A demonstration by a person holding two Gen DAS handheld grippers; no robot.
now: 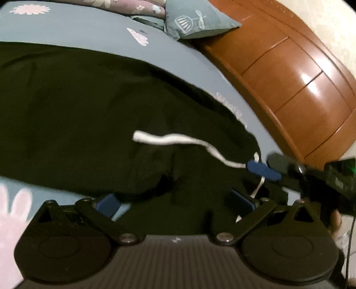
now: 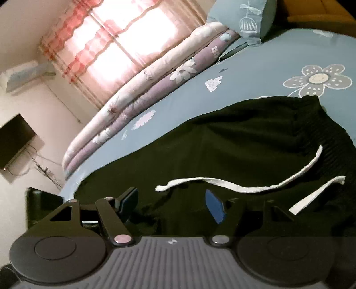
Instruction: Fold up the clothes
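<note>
A black garment point(image 1: 89, 111) with a white drawstring point(image 1: 173, 139) lies spread on the blue flowered bed sheet point(image 1: 66, 29). My left gripper point(image 1: 175, 204) stands open and low over the garment's near edge, with black cloth between its wide-apart fingers. At the right of this view, my right gripper point(image 1: 270, 165) sits by the drawstring's end. In the right wrist view, the right gripper point(image 2: 171, 204) is open just above the black garment point(image 2: 244, 137). The drawstring point(image 2: 222, 182) runs across in front of it from the ribbed waistband point(image 2: 322, 133).
A brown wooden headboard point(image 1: 289, 77) borders the bed, with a grey-blue pillow point(image 1: 195, 20) against it. A folded pink and purple quilt point(image 2: 144, 89) lies along the far side of the sheet point(image 2: 244, 73). Beyond are a curtained window point(image 2: 122, 33) and a wall television point(image 2: 15, 140).
</note>
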